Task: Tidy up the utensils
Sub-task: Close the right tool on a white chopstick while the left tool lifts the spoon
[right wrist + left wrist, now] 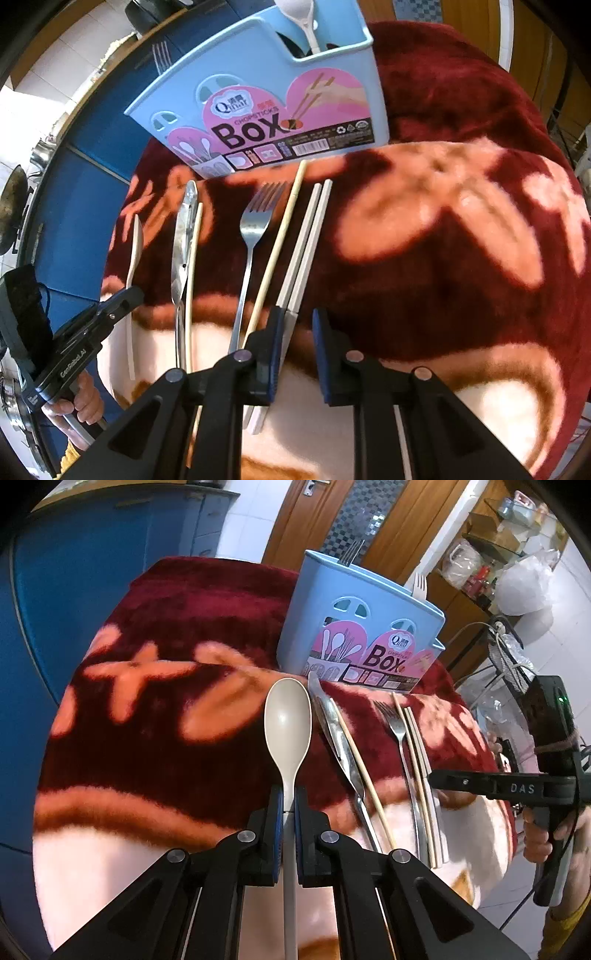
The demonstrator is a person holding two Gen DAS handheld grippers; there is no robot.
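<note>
The red floral blanket (155,716) is covering the counter, and the blue utensil box (354,627) is standing at its far side, already holding a fork and a white spoon; the left hand-held gripper (289,808) is clenching the handle of the beige spoon (288,723), whose long axis is running straight ahead of the fingers with the bowl pointing at the box, which is lying ahead and slightly right; the right hand-held gripper (298,325) is hanging released, its left finger against the white chopsticks (306,243), which are lying lengthwise toward the box beside the metal fork (251,236).
</note>
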